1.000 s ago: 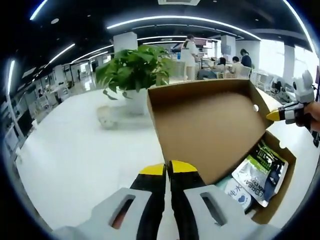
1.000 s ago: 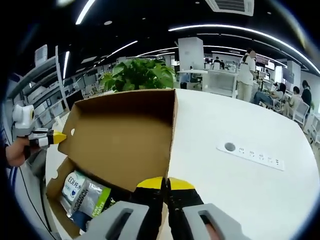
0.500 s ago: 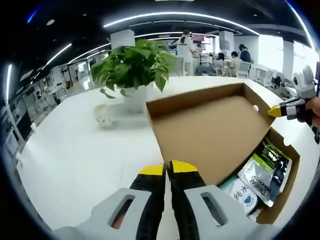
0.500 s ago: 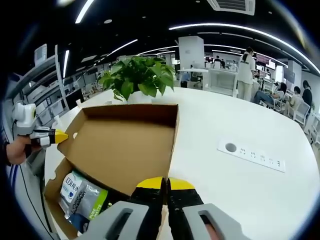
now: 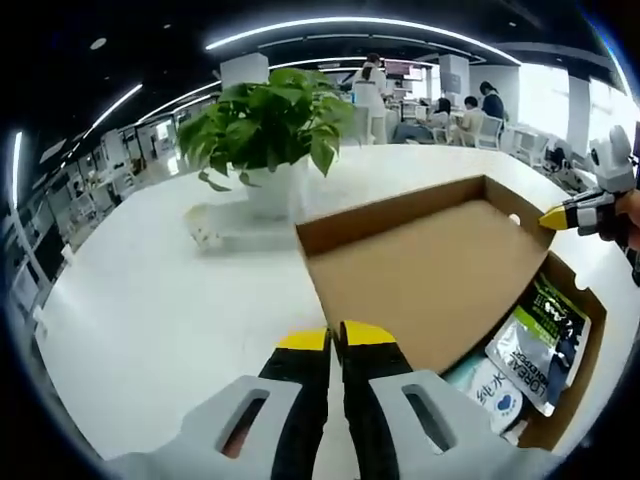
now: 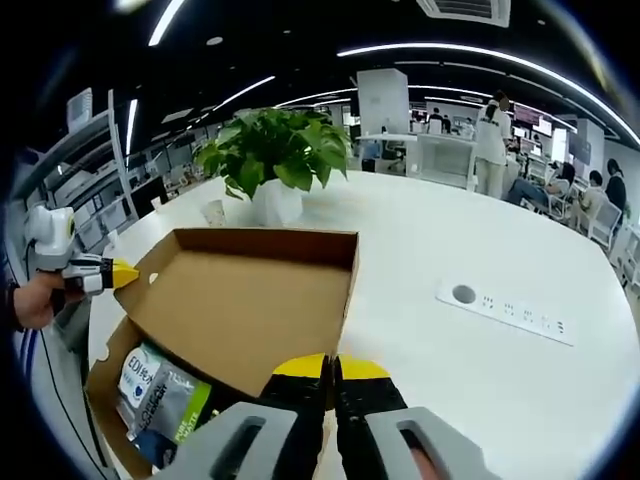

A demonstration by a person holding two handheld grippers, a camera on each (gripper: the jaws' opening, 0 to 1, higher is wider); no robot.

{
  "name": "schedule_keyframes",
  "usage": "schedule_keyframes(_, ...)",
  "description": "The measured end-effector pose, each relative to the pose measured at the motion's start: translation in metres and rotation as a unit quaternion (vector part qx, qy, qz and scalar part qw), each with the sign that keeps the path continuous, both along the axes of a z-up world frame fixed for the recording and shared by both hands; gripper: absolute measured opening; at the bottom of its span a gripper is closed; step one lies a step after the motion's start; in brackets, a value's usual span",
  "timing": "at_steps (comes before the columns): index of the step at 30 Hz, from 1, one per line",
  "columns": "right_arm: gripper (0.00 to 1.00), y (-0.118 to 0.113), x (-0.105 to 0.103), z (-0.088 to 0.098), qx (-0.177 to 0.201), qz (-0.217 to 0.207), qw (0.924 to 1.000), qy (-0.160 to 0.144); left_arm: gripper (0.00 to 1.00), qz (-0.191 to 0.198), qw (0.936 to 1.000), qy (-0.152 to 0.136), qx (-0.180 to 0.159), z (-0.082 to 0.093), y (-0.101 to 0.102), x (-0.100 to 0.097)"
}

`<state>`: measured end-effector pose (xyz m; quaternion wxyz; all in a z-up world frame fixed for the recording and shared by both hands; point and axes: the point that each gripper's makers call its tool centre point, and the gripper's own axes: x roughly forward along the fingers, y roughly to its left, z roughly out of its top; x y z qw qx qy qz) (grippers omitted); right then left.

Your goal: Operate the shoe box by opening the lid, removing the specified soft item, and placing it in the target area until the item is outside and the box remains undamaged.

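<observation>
Lid (image 5: 425,275) swings further back than a second ago: it stood near upright then, now it leans well past vertical toward the table (image 6: 470,370). Opening step looks nearly done.

Left gripper (image 5: 335,338) is pinched on one lid corner, yellow tips together; right gripper (image 6: 330,367) is clamped on the opposite corner. Each shows in the other's view at the far lid edge.

Shoe box (image 6: 100,385) sits open beneath, no tearing seen. Soft pouches (image 5: 540,340) lie inside it, green-and-white on top, a white one with blue print beside. None out yet.

Potted plant (image 6: 272,160) stands on the table just beyond the lid; it may block a full fold-back. A small white object (image 5: 203,232) sits near the pot. Power strip (image 6: 505,312) lies well apart. Both grippers are busy, so one must let go to fetch a pouch.
</observation>
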<state>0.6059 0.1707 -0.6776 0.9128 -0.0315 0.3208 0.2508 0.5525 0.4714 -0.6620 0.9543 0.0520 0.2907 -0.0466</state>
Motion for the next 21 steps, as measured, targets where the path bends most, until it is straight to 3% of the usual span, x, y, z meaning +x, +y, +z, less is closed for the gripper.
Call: schedule_keyframes(21, 0.00, 0.003, 0.004, -0.007, -0.005, 0.000, 0.9999, 0.013, 0.03, 0.006, 0.9997, 0.024, 0.006, -0.012, 0.002, 0.008)
